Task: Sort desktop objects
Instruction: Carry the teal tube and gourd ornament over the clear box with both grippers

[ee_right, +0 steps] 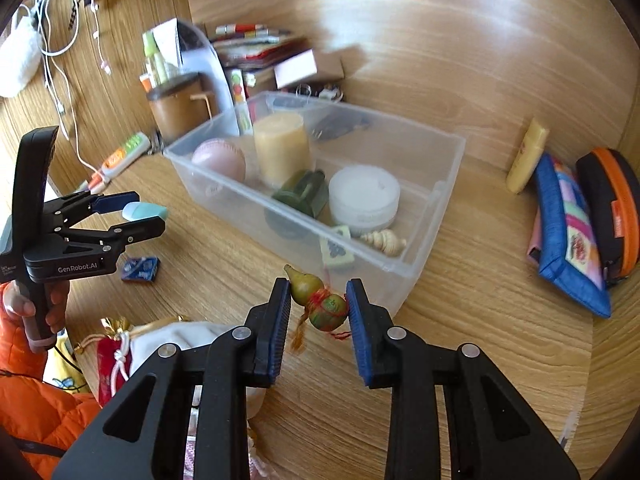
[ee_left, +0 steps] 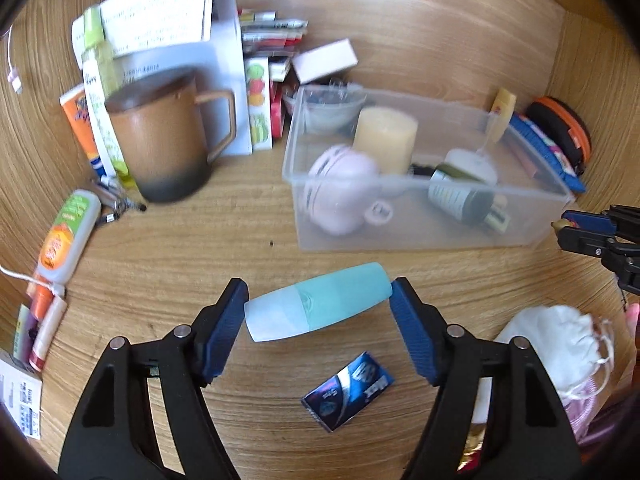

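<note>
Mug hides the tubes behind it.

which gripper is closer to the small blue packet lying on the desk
Left. The left gripper, shut on the teal bottle, is right above the blue packet. The right gripper, shut on the gourd charm, is off to the side by the clear bin.

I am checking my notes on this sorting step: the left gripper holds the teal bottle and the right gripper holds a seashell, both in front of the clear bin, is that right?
Not quite. The right gripper holds a small gourd charm tied with red string, not a seashell; the right wrist view shows the seashell lying inside the clear bin. The left gripper does hold the teal bottle.
</note>
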### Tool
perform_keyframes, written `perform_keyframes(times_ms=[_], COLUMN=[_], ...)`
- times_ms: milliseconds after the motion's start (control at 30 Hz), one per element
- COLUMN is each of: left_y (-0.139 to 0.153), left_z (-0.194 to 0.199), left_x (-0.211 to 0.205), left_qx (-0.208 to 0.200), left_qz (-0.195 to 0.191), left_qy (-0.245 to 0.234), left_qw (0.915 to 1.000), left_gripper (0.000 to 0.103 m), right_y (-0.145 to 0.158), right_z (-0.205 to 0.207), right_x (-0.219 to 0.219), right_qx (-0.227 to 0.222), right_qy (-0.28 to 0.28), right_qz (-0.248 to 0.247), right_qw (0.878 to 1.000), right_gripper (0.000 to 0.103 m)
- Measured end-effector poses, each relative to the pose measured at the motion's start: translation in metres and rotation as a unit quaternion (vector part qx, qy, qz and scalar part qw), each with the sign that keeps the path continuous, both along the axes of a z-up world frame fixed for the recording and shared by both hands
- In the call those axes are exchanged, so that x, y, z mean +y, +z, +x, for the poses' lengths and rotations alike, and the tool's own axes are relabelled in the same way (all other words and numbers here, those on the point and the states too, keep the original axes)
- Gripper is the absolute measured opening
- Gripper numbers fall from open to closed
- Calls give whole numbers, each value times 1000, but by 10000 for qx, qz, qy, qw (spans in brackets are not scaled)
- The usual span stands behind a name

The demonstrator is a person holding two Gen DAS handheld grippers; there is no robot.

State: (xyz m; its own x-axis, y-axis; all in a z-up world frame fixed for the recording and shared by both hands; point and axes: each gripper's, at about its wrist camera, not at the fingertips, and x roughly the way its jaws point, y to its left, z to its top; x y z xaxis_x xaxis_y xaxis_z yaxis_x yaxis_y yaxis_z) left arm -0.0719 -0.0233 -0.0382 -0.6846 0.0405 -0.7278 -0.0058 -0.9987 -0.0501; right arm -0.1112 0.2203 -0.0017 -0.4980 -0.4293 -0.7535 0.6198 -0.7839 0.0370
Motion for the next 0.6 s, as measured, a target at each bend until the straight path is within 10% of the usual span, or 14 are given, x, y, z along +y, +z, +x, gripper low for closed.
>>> perform_keyframes(times_ms=[600], left_y=[40], left_z=[-12], left_x=[10], left_qx=[474], left_qz=[242], left_qy=[-292], left_qw=[9982], left_gripper=[72], right_y=[39], right_z=[-17], right_x=[10], right_qx=[506], right_qy=[-222], right_qz=[-248], right_qw=[9982], right_gripper=[26])
